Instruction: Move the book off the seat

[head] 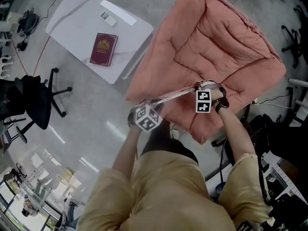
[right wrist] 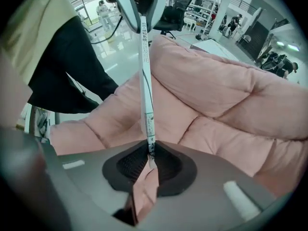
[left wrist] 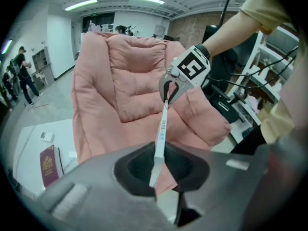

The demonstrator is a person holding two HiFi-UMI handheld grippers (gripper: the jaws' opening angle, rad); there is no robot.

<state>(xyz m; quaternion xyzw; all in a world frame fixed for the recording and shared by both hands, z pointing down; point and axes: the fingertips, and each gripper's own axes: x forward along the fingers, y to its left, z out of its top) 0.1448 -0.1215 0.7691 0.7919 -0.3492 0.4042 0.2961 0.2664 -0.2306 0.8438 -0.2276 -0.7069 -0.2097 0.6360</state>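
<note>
A dark red book (head: 103,49) lies flat on the white table (head: 77,13), left of the pink cushioned seat (head: 216,47), which has nothing on it. Between my two grippers, above the seat's front edge, stretches a thin white printed strip (head: 175,94). My left gripper (head: 156,101) is shut on one end of the strip (left wrist: 161,134). My right gripper (head: 196,86) is shut on the other end (right wrist: 145,90). In the left gripper view the book (left wrist: 48,165) shows at the lower left, far from both grippers.
A small white device (head: 108,18) lies on the table beyond the book. A black office chair (head: 33,102) stands left of me. Cables and equipment (head: 288,177) crowd the floor at right. People (left wrist: 21,76) stand far off in the room.
</note>
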